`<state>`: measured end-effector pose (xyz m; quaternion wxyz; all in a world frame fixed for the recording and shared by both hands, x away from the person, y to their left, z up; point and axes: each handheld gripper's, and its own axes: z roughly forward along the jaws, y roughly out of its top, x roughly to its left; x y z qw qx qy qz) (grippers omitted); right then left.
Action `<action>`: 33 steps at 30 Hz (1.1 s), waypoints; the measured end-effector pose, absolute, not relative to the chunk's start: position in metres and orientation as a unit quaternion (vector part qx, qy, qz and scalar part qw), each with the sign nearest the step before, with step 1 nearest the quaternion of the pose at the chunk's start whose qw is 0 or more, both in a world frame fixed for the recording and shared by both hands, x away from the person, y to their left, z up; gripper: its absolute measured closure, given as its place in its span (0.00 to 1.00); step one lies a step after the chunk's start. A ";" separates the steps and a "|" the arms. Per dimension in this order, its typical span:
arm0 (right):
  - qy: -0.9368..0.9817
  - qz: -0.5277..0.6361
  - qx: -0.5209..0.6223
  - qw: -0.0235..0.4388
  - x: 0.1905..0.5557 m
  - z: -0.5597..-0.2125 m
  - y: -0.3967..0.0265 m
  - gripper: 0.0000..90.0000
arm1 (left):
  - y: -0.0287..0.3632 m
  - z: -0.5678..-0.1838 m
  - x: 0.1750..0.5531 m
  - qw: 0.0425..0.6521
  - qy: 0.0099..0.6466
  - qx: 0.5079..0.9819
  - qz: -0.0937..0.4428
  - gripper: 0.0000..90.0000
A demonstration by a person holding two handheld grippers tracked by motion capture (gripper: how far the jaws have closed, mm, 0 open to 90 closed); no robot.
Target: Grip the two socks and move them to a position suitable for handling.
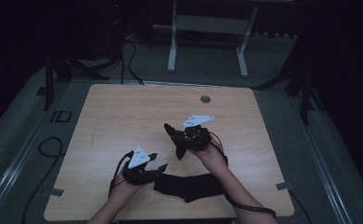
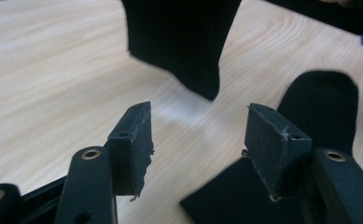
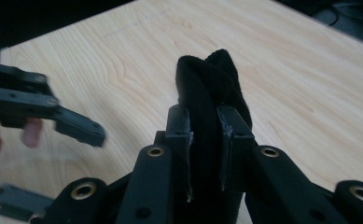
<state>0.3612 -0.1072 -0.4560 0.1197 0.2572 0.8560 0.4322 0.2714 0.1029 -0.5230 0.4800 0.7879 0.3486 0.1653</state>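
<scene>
My right gripper point(image 1: 179, 140) is shut on a black sock point(image 1: 172, 133), lifted above the middle of the wooden table point(image 1: 123, 112). In the right gripper view the pads point(image 3: 181, 126) pinch the folded sock point(image 3: 216, 74), which sticks out past them. A second black sock point(image 1: 193, 186) lies flat near the table's front edge. My left gripper point(image 1: 158, 161) hovers just left of that sock with its jaws open. In the left gripper view nothing sits between the pads point(image 2: 139, 135); the held sock point(image 2: 179, 46) hangs ahead and the flat sock point(image 2: 321, 107) lies to the right.
A round cable hole point(image 1: 205, 99) sits near the table's far edge. A white-legged frame point(image 1: 172, 46) stands on the floor beyond the table. Cables point(image 1: 48, 145) lie on the floor at the left. A small metal bracket point(image 1: 284, 185) marks the front right edge.
</scene>
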 end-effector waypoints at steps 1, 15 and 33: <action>0.855 0.436 0.256 0.114 0.360 -0.454 -0.108 0.85 | 0.098 -0.521 0.273 0.478 0.346 0.789 0.171 0.44; 0.840 0.467 0.260 0.092 0.343 -0.446 -0.114 0.85 | 0.046 -0.510 0.293 0.447 0.347 0.789 0.239 0.43; 0.836 0.460 0.287 0.080 0.352 -0.459 -0.131 0.84 | 0.047 -0.515 0.293 0.423 0.340 0.799 0.259 1.00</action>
